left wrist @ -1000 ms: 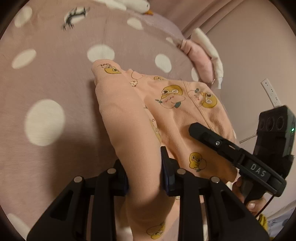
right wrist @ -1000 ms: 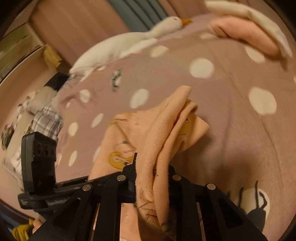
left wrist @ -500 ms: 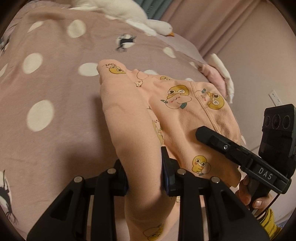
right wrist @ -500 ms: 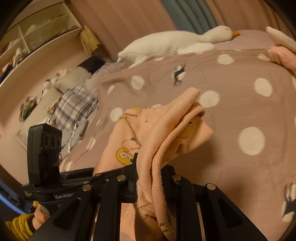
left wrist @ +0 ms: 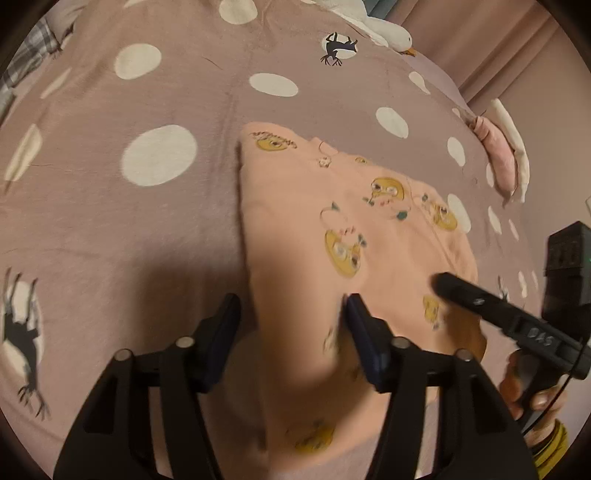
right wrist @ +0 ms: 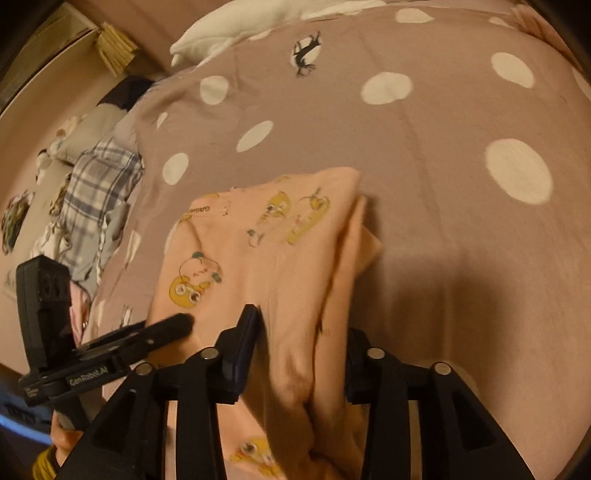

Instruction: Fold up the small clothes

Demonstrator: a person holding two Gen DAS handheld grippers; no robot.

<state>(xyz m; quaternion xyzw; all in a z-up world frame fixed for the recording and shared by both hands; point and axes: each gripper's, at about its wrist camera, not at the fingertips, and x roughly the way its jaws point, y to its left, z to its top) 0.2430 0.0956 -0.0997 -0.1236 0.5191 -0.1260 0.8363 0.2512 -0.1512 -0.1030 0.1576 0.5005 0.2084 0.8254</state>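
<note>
A small peach garment (left wrist: pixel 332 229) printed with yellow cartoon chicks lies folded on the mauve polka-dot bedspread (left wrist: pixel 147 229). In the left wrist view my left gripper (left wrist: pixel 291 310) hovers over its near left edge; its jaws are opening, and the cloth lies between them, clear of the left pad. In the right wrist view the same garment (right wrist: pixel 258 251) spreads out ahead. My right gripper (right wrist: pixel 301 325) is opening too, with the garment's right fold loose between its fingers. Each view shows the other gripper: right gripper (left wrist: pixel 491 306), left gripper (right wrist: pixel 144 336).
A white plush goose (right wrist: pixel 266 18) lies at the far end of the bed. A folded pink and white cloth (left wrist: pixel 506 158) sits at the bed's right edge. Plaid fabric (right wrist: pixel 99 184) and clutter lie on the left. A hand (left wrist: pixel 532 387) holds the right gripper's handle.
Both grippers lowered the peach garment forward onto the bedspread and their jaws spread apart, so the cloth that was pinched and lifted now lies flat and loose.
</note>
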